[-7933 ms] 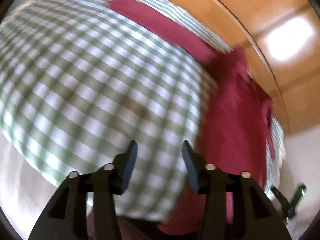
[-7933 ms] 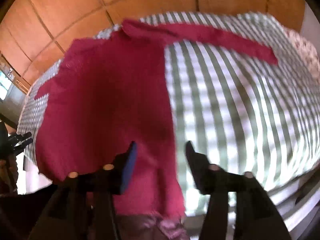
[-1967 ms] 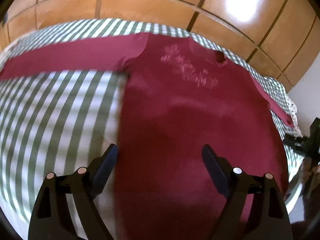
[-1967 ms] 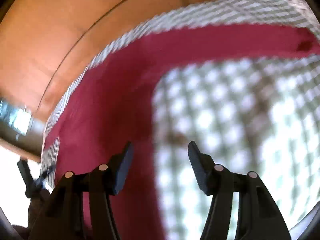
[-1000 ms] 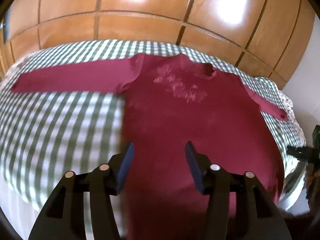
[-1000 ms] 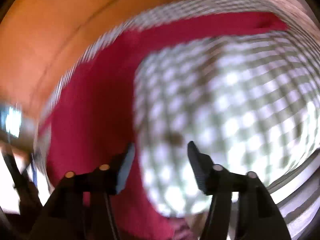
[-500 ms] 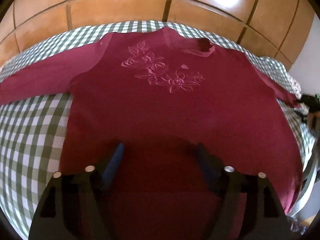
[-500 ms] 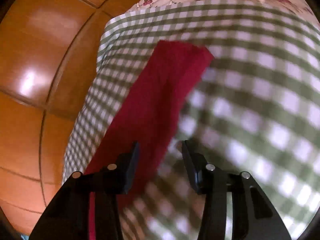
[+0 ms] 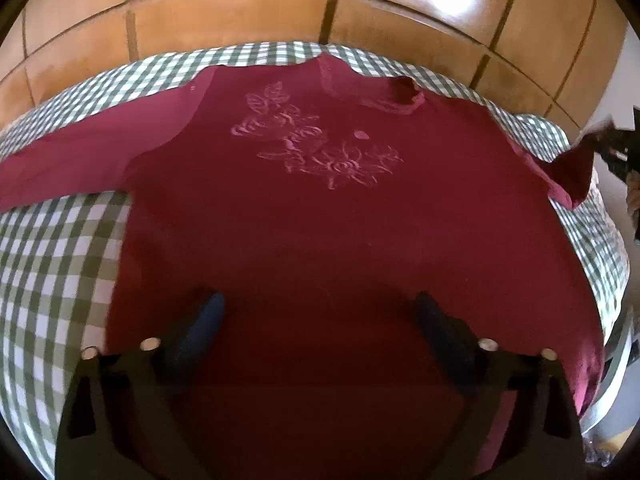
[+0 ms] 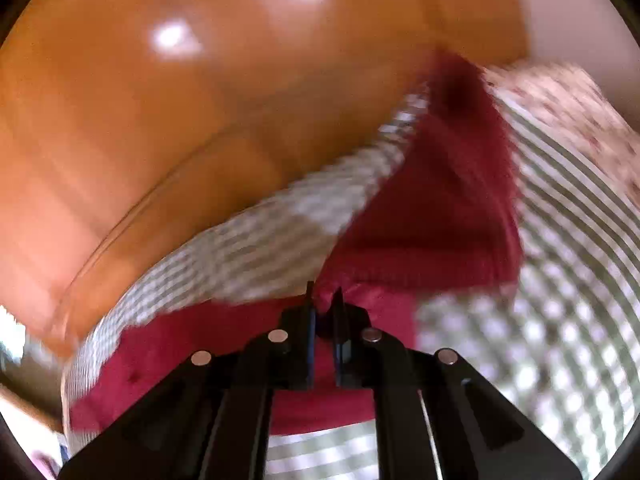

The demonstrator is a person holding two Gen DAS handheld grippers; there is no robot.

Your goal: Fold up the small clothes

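A dark red long-sleeved shirt [image 9: 320, 220] with a pink flower embroidery [image 9: 316, 148] lies flat, front up, on a green-and-white checked bedspread [image 9: 52, 260]. My left gripper [image 9: 318, 300] hovers over the shirt's lower body, its jaws wide and still opening, with nothing pinched between them. My right gripper [image 10: 324, 294] is shut on the cuff end of the shirt's right sleeve [image 10: 440, 200], which is raised off the bed and folds over. In the left wrist view that sleeve end [image 9: 572, 176] stands up at the far right. The other sleeve [image 9: 72, 160] lies stretched out to the left.
A glossy wooden panelled wall [image 9: 240, 12] runs right behind the bed. A floral fabric [image 10: 560, 92] lies past the checked cover on the right. The bed's edge drops off at the right [image 9: 612, 280].
The left gripper's jaws have spread wider over the shirt's body. The right gripper swung out to the sleeve end, closed on it and lifted it off the bed.
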